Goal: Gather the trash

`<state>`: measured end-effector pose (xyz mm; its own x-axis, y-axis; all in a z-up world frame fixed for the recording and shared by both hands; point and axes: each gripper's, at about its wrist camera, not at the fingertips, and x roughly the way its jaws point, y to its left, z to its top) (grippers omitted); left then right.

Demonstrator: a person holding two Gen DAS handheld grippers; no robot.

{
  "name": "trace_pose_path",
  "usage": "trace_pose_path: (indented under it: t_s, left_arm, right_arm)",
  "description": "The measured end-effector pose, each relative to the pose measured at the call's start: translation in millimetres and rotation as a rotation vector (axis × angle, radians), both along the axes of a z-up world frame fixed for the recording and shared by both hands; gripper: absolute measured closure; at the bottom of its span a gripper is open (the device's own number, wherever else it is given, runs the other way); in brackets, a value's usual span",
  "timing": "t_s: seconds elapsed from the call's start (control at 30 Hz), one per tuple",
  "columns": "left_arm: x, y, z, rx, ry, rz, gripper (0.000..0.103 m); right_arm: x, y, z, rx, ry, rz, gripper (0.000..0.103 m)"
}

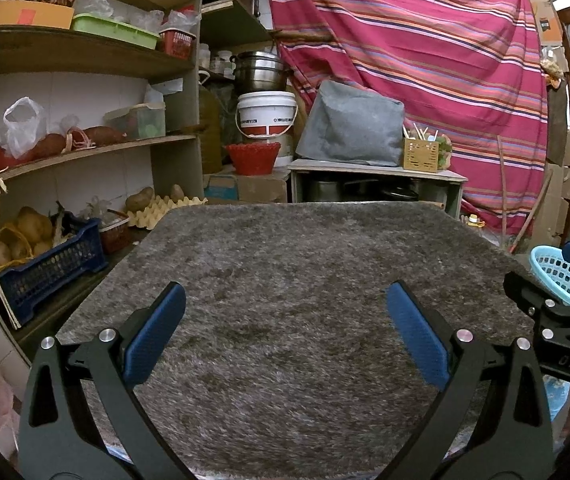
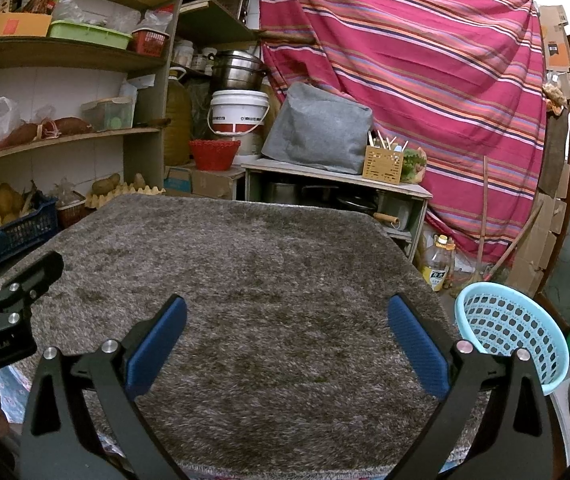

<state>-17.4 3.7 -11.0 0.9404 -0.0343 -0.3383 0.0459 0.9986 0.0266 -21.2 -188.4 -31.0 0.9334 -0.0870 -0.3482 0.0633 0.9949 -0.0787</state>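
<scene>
Grey shag carpeting is covering the bench [image 1: 285, 300], and I am seeing no trash anywhere on it. I am holding my left tool [image 1: 285, 336] and my right tool [image 2: 287, 340] wide open over the pile, each gripping nothing. I am judging the risk to be snagging a blue pad in the long fibres, or knocking the light blue basket [image 2: 513, 340] sitting at the right edge of the bench so it tips off. That basket is looking empty inside. On the shelves, a dark blue crate [image 1: 51, 268] is holding potatoes
</scene>
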Motion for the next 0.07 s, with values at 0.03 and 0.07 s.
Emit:
trace_pose_path:
  t_s: [0.03, 0.07]
  left_arm:
    - [0.5, 0.3, -0.4, -0.001, 0.001, -0.002, 0.005]
    - [0.6, -0.1, -0.7, 0.000, 0.002, -0.002, 0.005]
  right_arm:
    - [-0.1, 0.6, 0.3, -0.001, 0.000, 0.001, 0.005]
    - [-0.1, 0.4, 0.2, -0.002, -0.001, 0.000, 0.005]
